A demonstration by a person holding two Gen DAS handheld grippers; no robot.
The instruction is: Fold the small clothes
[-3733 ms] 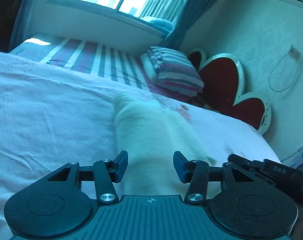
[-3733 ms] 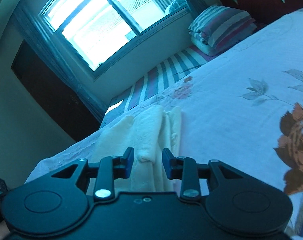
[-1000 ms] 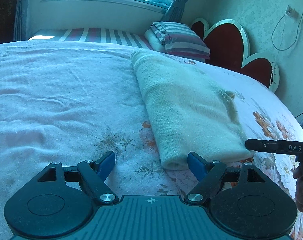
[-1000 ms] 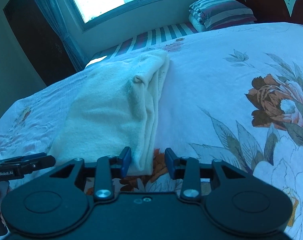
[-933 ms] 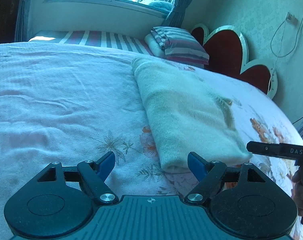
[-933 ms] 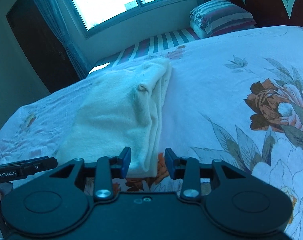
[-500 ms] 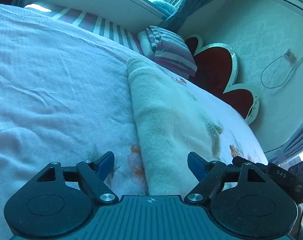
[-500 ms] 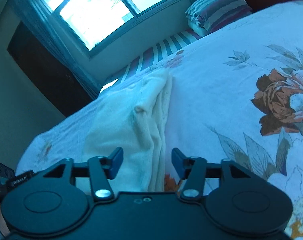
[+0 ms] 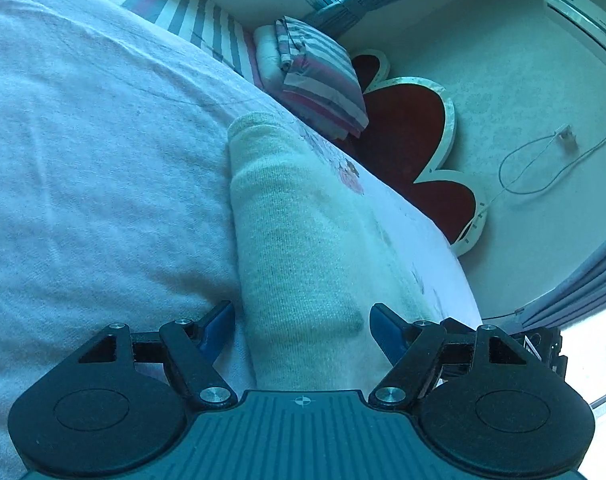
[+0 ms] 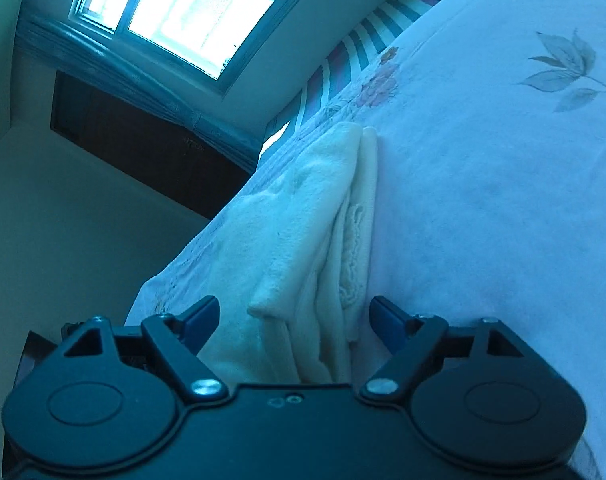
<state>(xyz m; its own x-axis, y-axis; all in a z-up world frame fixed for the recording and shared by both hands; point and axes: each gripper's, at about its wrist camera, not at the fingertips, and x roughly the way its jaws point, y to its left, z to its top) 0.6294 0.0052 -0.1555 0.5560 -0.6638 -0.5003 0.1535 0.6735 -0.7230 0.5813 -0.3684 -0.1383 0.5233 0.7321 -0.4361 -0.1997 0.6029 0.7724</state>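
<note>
Lying between both grippers' spread fingers (image 9: 219, 322), cream garment (image 9: 303, 248) untouched.

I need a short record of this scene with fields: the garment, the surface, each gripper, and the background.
garment: cream knit garment, folded into a long strip, loose edges showing in the right wrist view
surface: floral bedsheet
left gripper: open, jaws just narrowed slightly, astride the strip's near end
right gripper: open, jaws just widened, astride the layered edge
background: striped pillow, window

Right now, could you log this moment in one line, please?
left tongs: open | right tongs: open | sweater: folded, on bed
</note>
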